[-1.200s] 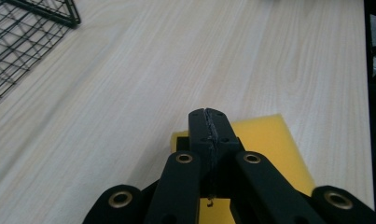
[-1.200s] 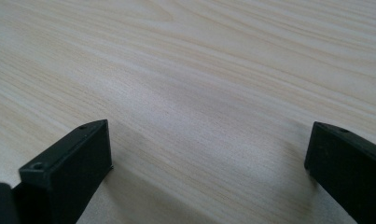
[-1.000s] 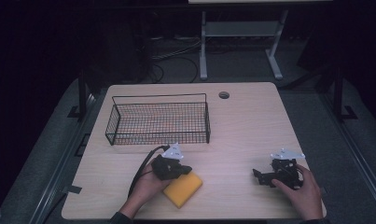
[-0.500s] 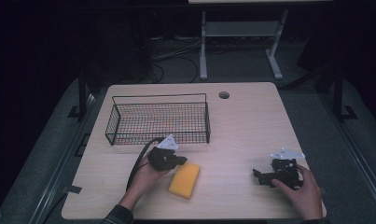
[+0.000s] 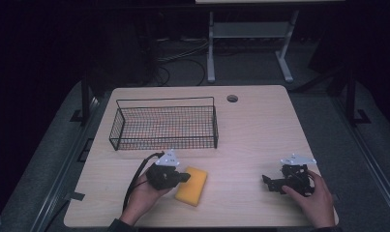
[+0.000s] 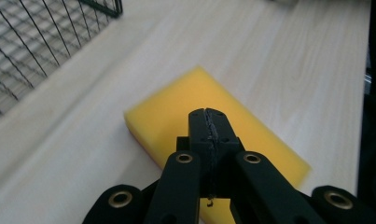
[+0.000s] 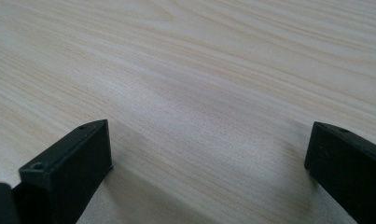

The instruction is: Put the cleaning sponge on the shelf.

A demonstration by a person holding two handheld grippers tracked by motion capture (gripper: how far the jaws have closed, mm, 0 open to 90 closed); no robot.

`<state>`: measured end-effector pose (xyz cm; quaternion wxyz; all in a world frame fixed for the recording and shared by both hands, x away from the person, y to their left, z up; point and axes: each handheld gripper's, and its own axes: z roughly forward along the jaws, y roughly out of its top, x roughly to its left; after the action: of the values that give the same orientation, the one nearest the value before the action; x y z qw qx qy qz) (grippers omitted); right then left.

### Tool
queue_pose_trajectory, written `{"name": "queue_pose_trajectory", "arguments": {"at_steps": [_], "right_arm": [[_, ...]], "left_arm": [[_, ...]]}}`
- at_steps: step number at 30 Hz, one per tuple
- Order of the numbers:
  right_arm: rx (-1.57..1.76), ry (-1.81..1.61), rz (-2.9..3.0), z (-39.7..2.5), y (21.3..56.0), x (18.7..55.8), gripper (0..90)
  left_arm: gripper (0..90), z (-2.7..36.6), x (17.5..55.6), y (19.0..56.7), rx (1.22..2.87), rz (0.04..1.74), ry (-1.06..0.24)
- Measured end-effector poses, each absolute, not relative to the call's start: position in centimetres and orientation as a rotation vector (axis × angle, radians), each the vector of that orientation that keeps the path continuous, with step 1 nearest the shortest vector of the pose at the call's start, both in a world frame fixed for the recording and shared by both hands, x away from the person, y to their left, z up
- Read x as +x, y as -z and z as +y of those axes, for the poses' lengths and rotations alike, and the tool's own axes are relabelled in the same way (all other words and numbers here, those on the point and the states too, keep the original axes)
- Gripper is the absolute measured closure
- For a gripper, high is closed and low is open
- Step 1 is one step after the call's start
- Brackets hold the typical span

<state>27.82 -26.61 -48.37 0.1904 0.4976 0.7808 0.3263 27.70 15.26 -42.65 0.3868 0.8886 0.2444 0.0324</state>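
We see one wooden table filling the middle of the high view, with dark floor, cables and a pale metal stand beyond its far edge. One black wire basket sits in the upper left part of the tabletop, its long side running left to right across the frame; nothing shows inside it. A small round hole lies near the table's top edge, right of the basket. Open bare wood separates the basket from the lower part of the table.

We count one yellow sponge, two grippers and two hands. The sponge lies flat at the lower centre of the high view, well below the basket and apart from it. Its long axis runs from the lower left to the upper right of that frame, tilted only a little from straight up the picture.

The left gripper sits at the sponge's left edge, held by the left hand. In the left gripper view its jaws are pressed together with nothing between them, tips over the sponge's top face.

The right gripper rests at the lower right, well apart from the sponge, held by the right hand. In the right gripper view its jaws stand wide over bare wood.
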Motion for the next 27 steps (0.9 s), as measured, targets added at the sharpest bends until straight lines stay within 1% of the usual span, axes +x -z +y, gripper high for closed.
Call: {"name": "queue_pose_trajectory", "arguments": {"at_steps": [4,8,20,27], "right_arm": [[1.398,-0.917,2.194,-26.6,48.4,27.8,0.0],[1.398,-0.917,2.194,-26.6,48.4,27.8,0.0],[1.399,-0.917,2.194,-26.6,48.4,27.8,0.0],[1.398,-0.917,2.194,-26.6,48.4,27.8,0.0]], "left_arm": [[89.8,16.1,26.3,43.2,2.255,0.649,-0.062],[89.8,16.5,25.8,43.8,2.265,0.666,-0.048],[89.8,18.4,26.6,43.4,2.29,0.719,-0.153],[89.7,18.6,26.8,43.1,2.281,0.715,-0.148]]}}
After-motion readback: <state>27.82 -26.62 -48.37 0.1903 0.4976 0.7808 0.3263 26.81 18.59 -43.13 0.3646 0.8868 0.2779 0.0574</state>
